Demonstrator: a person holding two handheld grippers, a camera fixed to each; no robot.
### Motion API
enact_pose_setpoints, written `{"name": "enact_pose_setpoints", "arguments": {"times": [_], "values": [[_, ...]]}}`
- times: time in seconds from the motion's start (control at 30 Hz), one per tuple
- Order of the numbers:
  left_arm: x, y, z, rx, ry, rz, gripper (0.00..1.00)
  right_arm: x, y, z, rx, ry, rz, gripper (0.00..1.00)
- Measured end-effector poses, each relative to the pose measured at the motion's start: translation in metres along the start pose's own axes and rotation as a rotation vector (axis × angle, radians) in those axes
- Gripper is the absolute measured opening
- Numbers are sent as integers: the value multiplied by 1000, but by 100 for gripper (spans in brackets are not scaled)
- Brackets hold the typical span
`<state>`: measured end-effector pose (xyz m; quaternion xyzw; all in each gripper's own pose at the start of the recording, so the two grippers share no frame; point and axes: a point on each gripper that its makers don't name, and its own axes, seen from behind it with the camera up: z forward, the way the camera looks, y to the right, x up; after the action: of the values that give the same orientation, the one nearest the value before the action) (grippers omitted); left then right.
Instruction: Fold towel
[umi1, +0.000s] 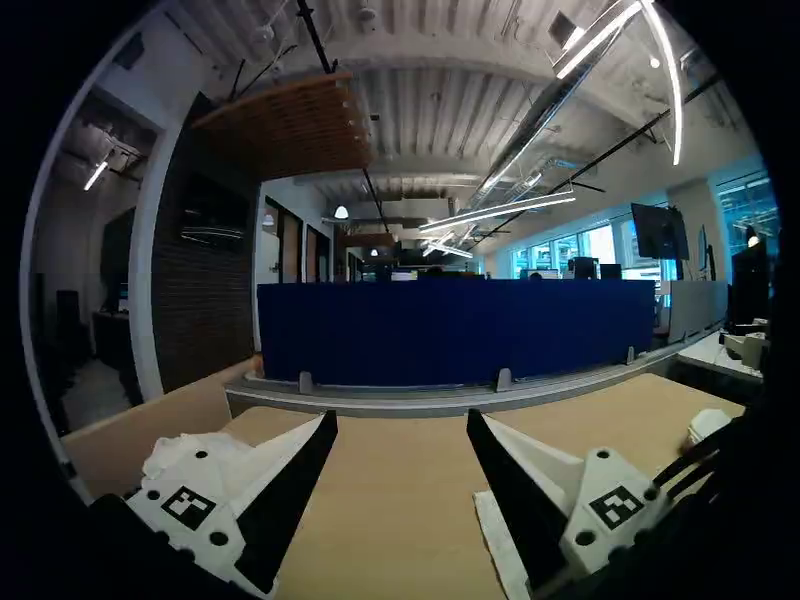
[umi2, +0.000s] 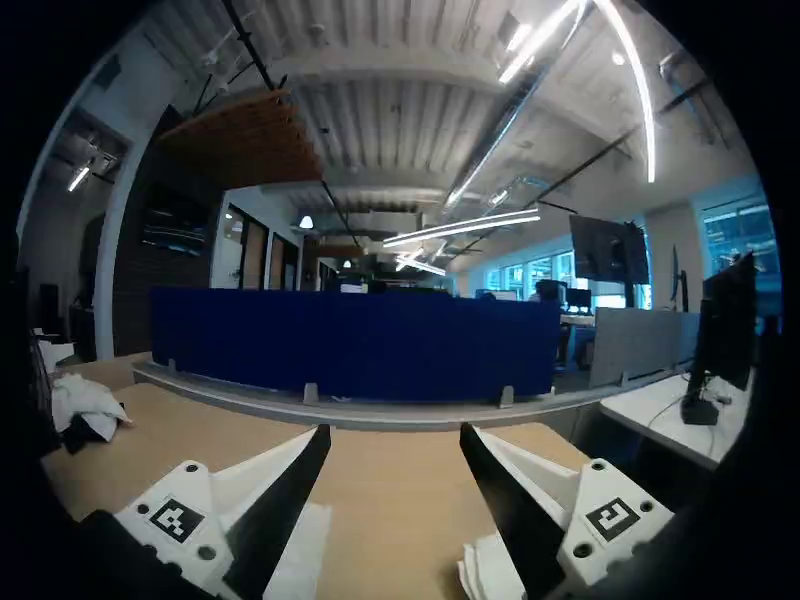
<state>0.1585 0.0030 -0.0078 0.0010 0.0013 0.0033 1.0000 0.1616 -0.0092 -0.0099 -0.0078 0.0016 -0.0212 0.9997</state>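
My left gripper (umi1: 398, 420) is open and held low over a light wooden table (umi1: 400, 500), with nothing between its fingers. A white towel edge (umi1: 492, 530) lies flat under its right finger. More white cloth (umi1: 185, 452) is bunched behind its left finger. My right gripper (umi2: 392, 432) is open too, above the same kind of tabletop (umi2: 400, 500). A flat white towel (umi2: 305, 545) lies beside its left finger, and a folded white stack (umi2: 483, 572) sits by its right finger.
A blue partition (umi1: 450, 330) runs along the table's far edge. A small white pile (umi1: 708, 424) rests at the right of the left gripper view. Crumpled white cloth (umi2: 85, 400) lies at far left in the right gripper view; a monitor (umi2: 725, 320) stands on a neighbouring desk.
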Motion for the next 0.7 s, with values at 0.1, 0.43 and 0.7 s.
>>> {"name": "enact_pose_setpoints", "arguments": {"times": [0.1, 0.43, 0.7], "values": [[25, -6, -3, 14, 5, 1, 96, 23, -1, -2, 5, 0, 3, 100], [61, -27, -15, 62, 4, -32, 96, 62, 0, -14, -1, -2, 33, 100], [71, -28, -25, 57, -5, -49, 97, 75, 8, -22, -9, -5, 20, 100]]}}
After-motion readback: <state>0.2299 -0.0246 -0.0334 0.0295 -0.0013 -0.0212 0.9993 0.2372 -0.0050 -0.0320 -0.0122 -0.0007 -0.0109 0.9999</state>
